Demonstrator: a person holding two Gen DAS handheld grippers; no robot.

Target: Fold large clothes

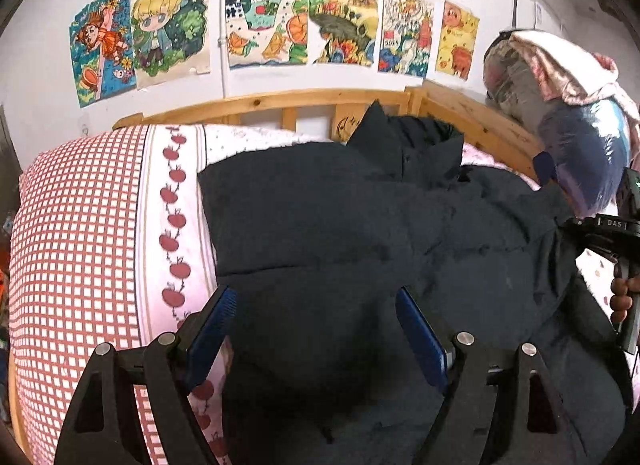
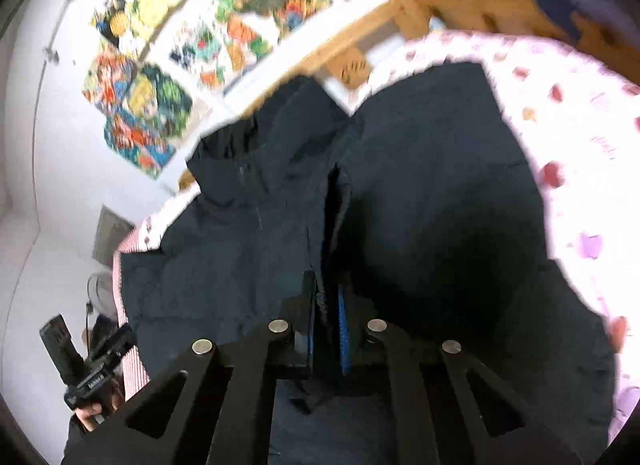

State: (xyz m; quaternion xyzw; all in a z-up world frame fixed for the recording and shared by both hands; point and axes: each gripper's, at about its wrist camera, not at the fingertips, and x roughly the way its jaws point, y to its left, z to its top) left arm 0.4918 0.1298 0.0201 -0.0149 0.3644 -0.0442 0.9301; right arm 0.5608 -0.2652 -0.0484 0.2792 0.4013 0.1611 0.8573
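A large dark jacket (image 1: 320,205) lies spread on the bed, its collar toward the wooden rail. My left gripper (image 1: 316,297) hovers over the jacket's near left part, jaws wide open, nothing between the blue pads (image 1: 216,321). In the right wrist view my right gripper (image 2: 326,285) is shut on a raised fold along the jacket's (image 2: 420,185) front opening, and dark fabric is pinched between the pads. The right gripper (image 1: 612,233) also shows at the right edge of the left wrist view, a hand (image 1: 622,297) on its handle. The left gripper (image 2: 92,361) shows low on the left of the right wrist view.
The bed sheet (image 1: 80,225) is red-checked on the left with a strip of apples, pink-dotted sheet (image 2: 580,125) on the right. A wooden bed rail (image 1: 280,105) runs behind, under a wall of drawings (image 1: 256,25). Plastic-wrapped bundles (image 1: 560,105) sit at the right corner.
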